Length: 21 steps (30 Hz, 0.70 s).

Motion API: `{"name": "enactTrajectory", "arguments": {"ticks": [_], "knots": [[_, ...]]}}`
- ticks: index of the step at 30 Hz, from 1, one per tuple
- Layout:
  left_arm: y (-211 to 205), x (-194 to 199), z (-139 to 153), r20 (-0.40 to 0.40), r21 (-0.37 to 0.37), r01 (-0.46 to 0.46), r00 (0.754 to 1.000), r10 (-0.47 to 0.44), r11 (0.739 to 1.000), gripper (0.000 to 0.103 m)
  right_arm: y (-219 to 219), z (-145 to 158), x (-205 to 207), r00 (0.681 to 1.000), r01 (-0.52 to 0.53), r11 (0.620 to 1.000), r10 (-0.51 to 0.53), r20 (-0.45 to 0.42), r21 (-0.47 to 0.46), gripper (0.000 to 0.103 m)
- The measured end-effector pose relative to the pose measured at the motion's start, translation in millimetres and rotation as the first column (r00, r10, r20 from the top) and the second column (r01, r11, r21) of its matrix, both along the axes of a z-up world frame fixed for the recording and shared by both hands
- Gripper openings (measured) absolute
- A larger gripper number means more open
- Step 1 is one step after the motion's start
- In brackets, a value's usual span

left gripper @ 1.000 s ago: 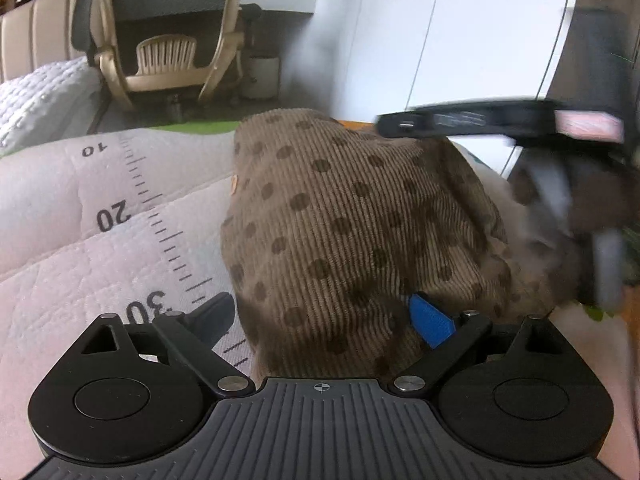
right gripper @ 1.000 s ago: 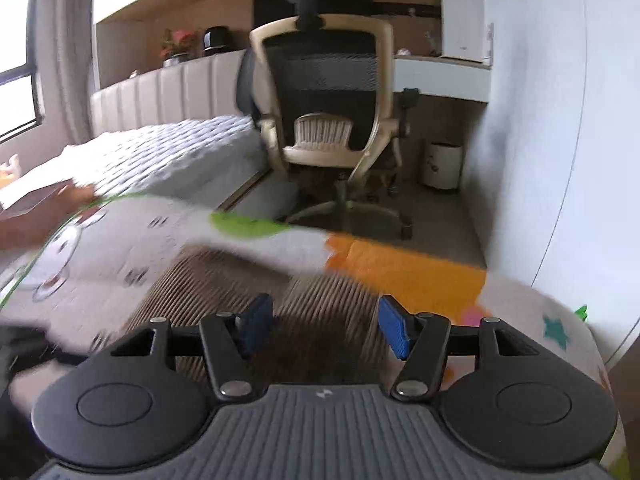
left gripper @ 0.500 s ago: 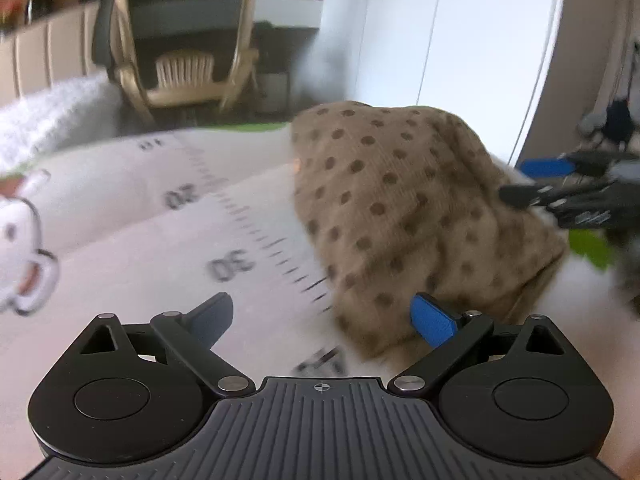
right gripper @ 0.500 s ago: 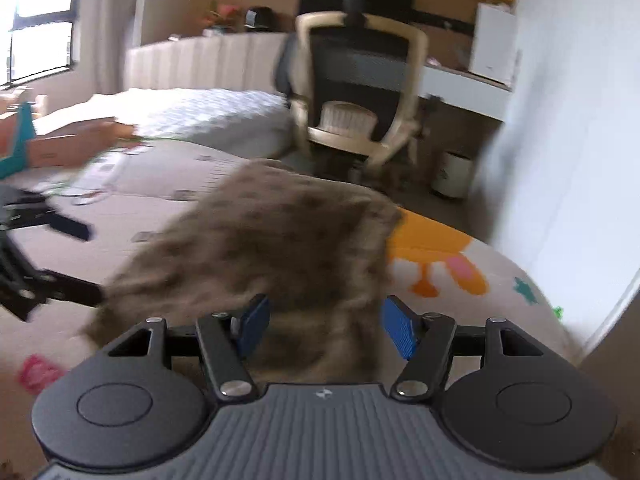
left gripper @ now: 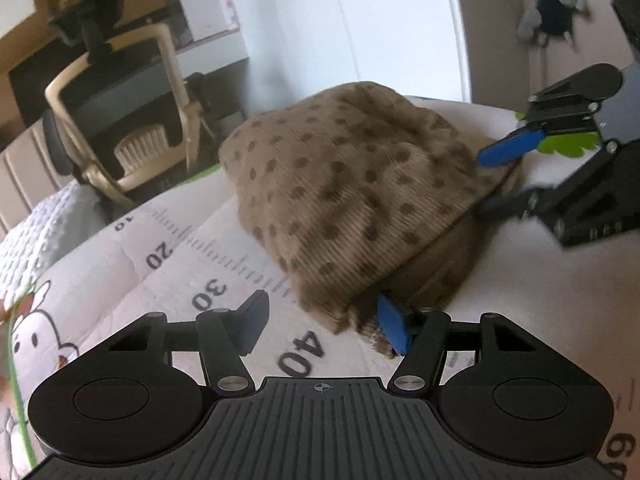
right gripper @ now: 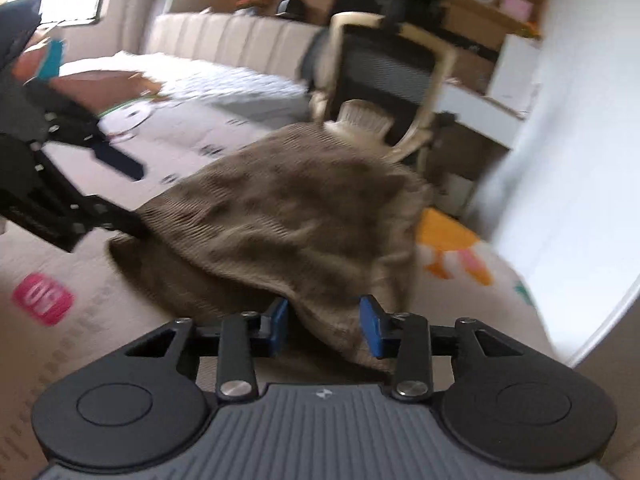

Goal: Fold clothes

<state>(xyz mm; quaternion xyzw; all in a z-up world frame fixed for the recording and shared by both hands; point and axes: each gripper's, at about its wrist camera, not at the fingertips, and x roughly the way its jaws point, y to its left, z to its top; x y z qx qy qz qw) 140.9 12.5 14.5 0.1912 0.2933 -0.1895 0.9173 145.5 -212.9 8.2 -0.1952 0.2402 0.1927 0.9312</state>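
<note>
Two grippers we close now on the near edge of the brown dotted corduroy garment (left gripper: 352, 200): the left gripper (left gripper: 320, 326) and the right gripper (right gripper: 324, 326) both have cloth between the pads, not yet pinched. The garment lies folded on the white printed quilt (left gripper: 120, 264). Next we must pinch both corners firmly, then lift.

A home bedroom: quilted bed (right gripper: 224, 80), padded headboard (right gripper: 224, 36), desk chair (right gripper: 384, 80), printed play mat (left gripper: 120, 264).
</note>
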Motion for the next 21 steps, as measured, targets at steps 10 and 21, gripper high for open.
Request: {"name": "enactTrajectory", "arguments": {"ticks": [10,21], "knots": [[-3.5,2.3,4.7,-0.012,-0.034,0.002,1.000,-0.003,0.999,0.064,-2.5,-3.3,-1.3,1.000,0.000,1.000,0.000,0.021,0.000,0.010],[-29.1,-7.6,19.8,0.064,-0.071,0.036,0.997,-0.031,0.997,0.092,-11.4,37.1,-8.7,0.990,0.018,0.996,-0.031,0.138,0.093,0.005]]}}
